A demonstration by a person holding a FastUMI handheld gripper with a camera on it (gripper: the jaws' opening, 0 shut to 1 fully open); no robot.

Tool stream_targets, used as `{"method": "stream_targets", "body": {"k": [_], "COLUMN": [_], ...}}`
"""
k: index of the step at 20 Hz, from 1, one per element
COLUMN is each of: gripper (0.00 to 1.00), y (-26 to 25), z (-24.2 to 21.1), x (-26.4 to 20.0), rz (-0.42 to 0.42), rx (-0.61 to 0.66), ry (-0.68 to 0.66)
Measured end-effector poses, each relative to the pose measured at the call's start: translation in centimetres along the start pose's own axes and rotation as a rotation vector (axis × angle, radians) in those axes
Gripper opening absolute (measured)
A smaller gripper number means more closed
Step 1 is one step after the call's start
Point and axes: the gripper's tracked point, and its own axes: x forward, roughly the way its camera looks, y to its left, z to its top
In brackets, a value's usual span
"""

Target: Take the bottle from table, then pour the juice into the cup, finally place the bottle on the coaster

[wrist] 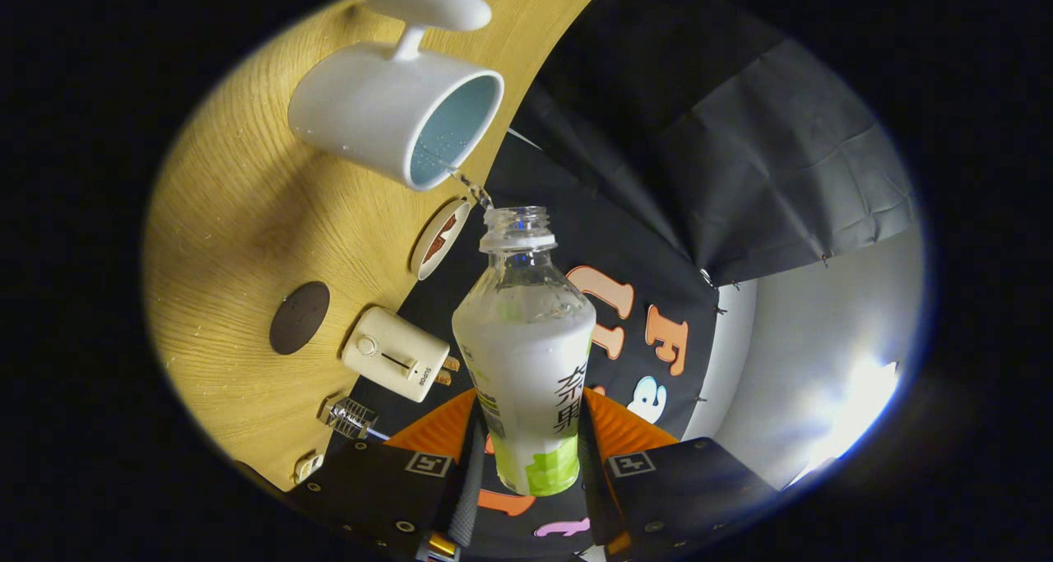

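My gripper (531,455) is shut on an uncapped clear bottle (526,340) with a white and green label, held between both fingers and tilted sideways relative to the table. A thin stream of liquid (470,185) runs from the bottle's mouth (517,216) toward the white cup (395,118) with a pale blue inside, which stands on the wooden table (238,208). The cup's opening is just beyond the bottle's neck. A dark round coaster (299,317) lies on the table, off to the side of the bottle.
A small round dish (440,238) with something brown in it sits near the table's edge between cup and bottle. A cream toaster-like appliance (396,353) stands by the coaster, with a small clear object (349,418) beside it. Black cloth hangs beyond the table.
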Motion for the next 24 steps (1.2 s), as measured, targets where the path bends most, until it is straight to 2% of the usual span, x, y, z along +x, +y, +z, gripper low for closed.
{"method": "stream_targets", "body": {"k": [6, 14, 24], "gripper": [0.54, 0.54, 0.54], "y": [-1.2, -1.0, 1.8], "z": [0.6, 1.1, 2.3], "x": [0.0, 0.3, -0.3], "rz": [-0.020, -0.012, 0.074], "rx": [-0.038, -0.022, 0.166], "ry": [-0.020, -0.035, -0.022]}}
